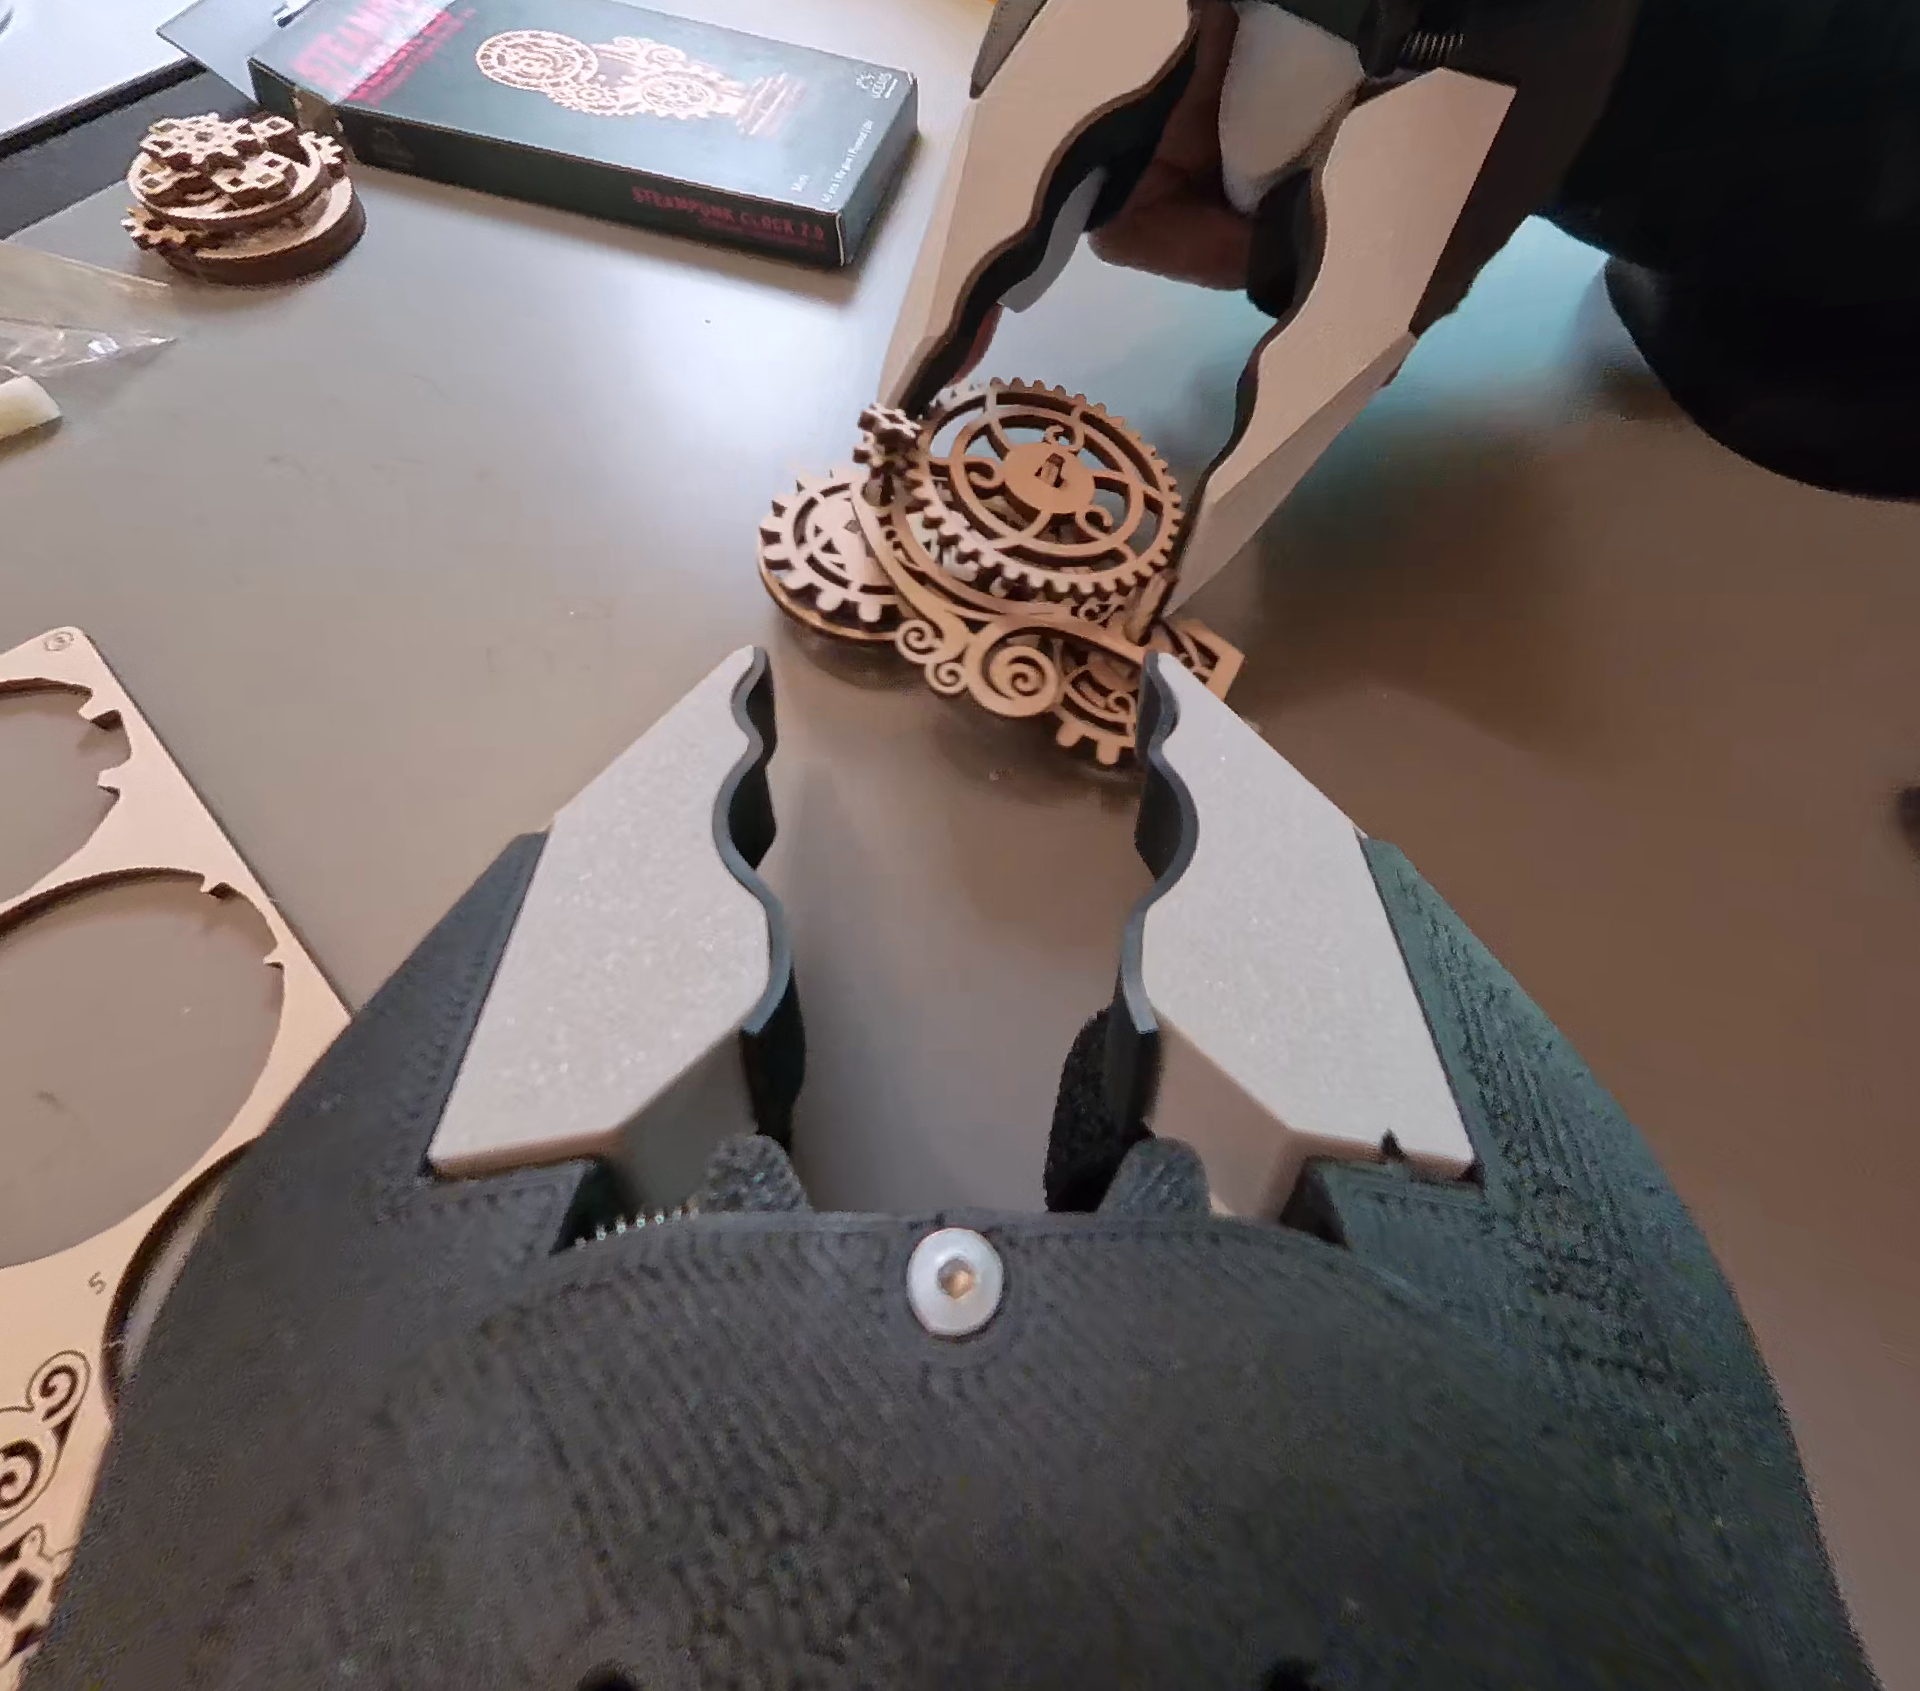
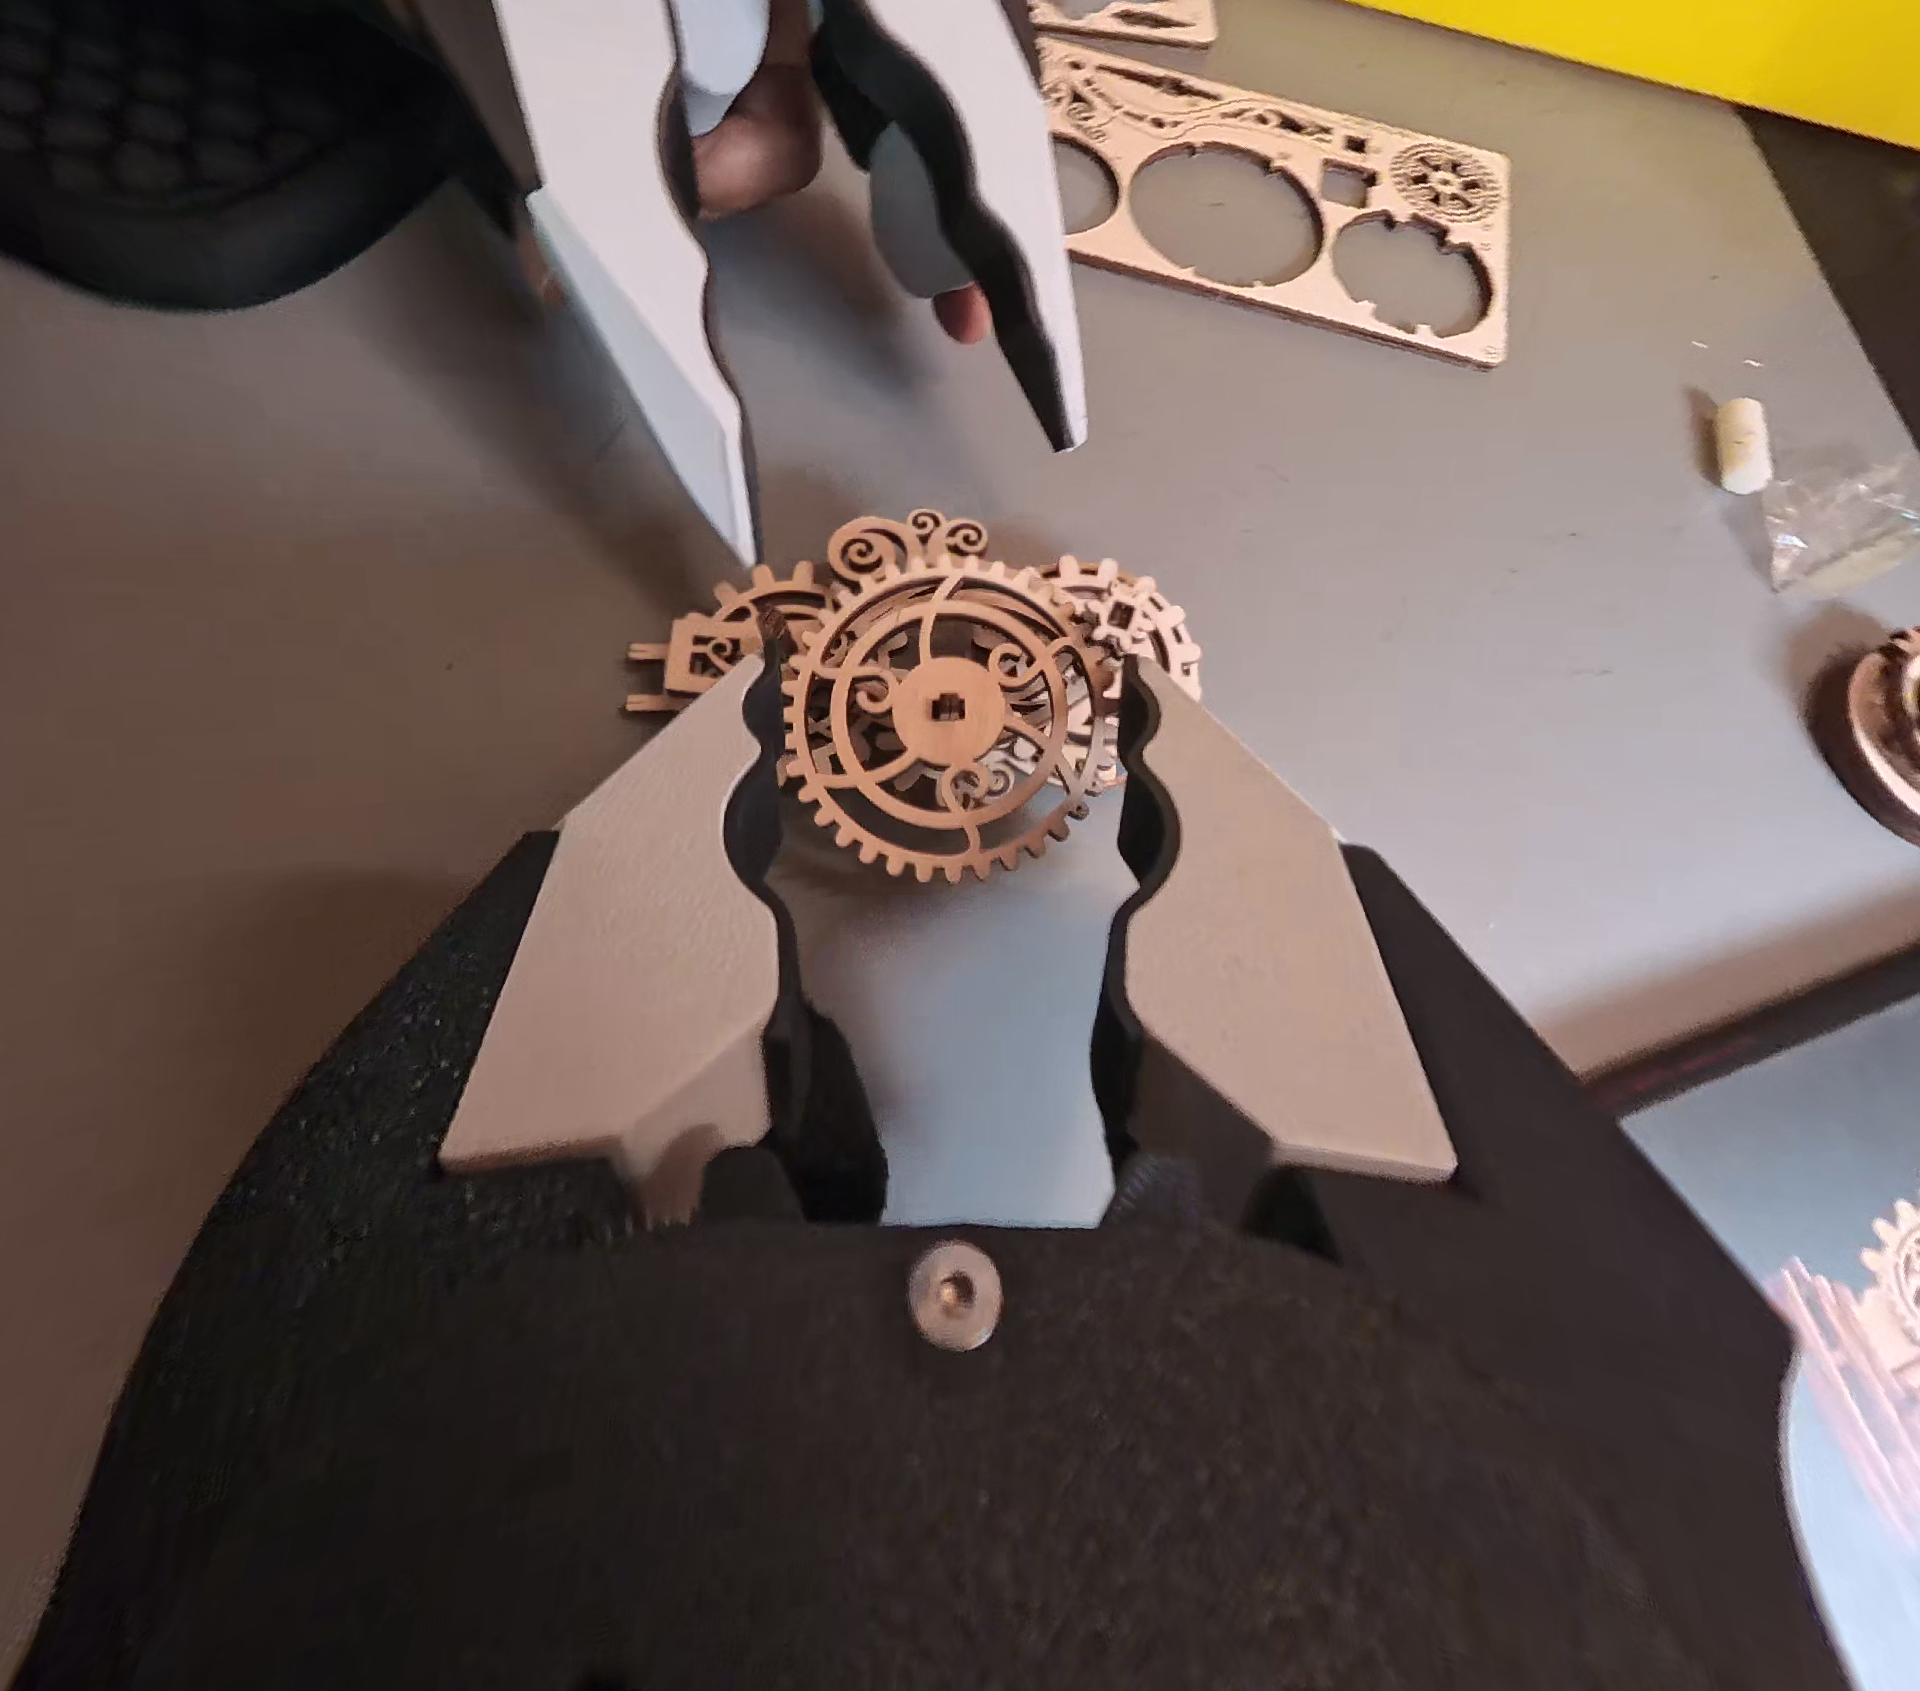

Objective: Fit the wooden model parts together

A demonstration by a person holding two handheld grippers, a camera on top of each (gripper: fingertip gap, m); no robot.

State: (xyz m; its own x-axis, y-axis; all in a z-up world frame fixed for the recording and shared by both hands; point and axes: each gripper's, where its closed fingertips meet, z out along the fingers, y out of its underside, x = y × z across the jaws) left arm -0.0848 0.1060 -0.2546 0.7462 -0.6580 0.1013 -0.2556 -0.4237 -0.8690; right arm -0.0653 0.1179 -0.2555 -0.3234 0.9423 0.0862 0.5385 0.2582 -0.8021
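- The wooden gear model point(image 1: 987, 540) is lying on the grey table point(image 1: 520, 498), mid-scene, tilted.
- Your right gripper point(image 2: 951, 685) is straddling its large gear point(image 2: 935, 748), jaws apart; contact is possibly light, hard to tell.
- Your left gripper point(image 1: 956, 706) is hovering just near it, jaws apart and empty.
- Close gently on the rim, not the scrollwork.

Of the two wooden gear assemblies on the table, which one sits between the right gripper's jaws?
The lighter, larger gear model, lying mid-table between both grippers, framed by the open right gripper. The darker round assembly sits apart near the black box, untouched.
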